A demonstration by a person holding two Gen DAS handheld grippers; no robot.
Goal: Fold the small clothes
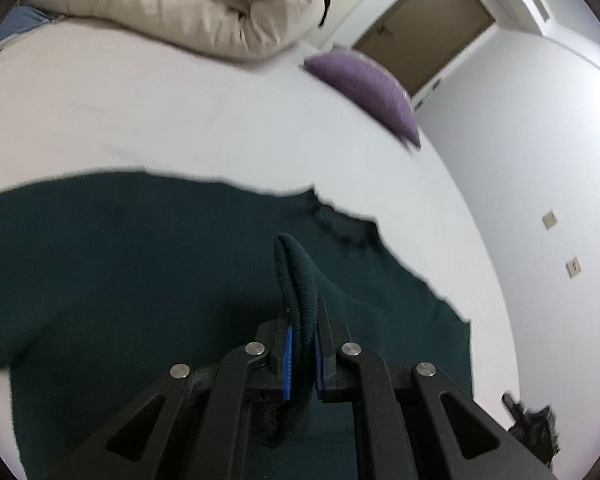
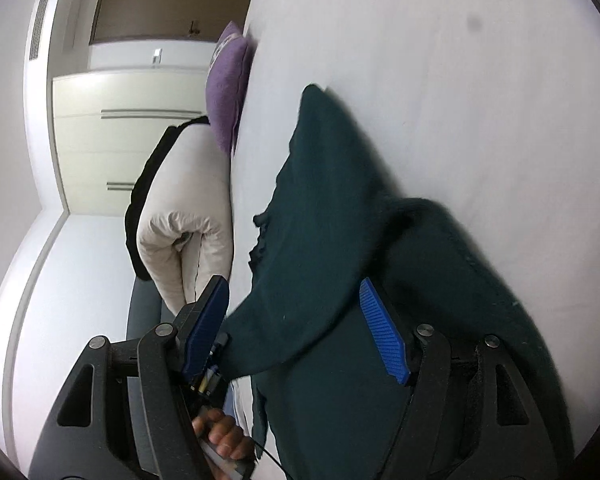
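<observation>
The big white bed holds everything here. On it lies your dark green sweater, spread out in front of you, with its neck hole toward the far side. A cream puffy blanket and a purple pillow sit at the far end of the bed, well away from the sweater.

The sweater looks soft and floppy, and I think it is light. It will bend and sag wherever you lift it, so it will not keep its shape. The knit looks a bit fuzzy, so it should not slip out easily. The thick ribbed edge is a good place to hold, because it is firmer than the rest.

Your left gripper is pinched tight on a ribbed cuff, which sticks up between the blue pads. It tips down toward the bed.

Your right gripper is turned on its side, so the bed looks like a wall in its view. Its jaws stand wide apart. A fold of sweater lies in the gap, but the blue pads do not squeeze it. A hand shows at the bottom of that view, holding what looks like a handle.
</observation>
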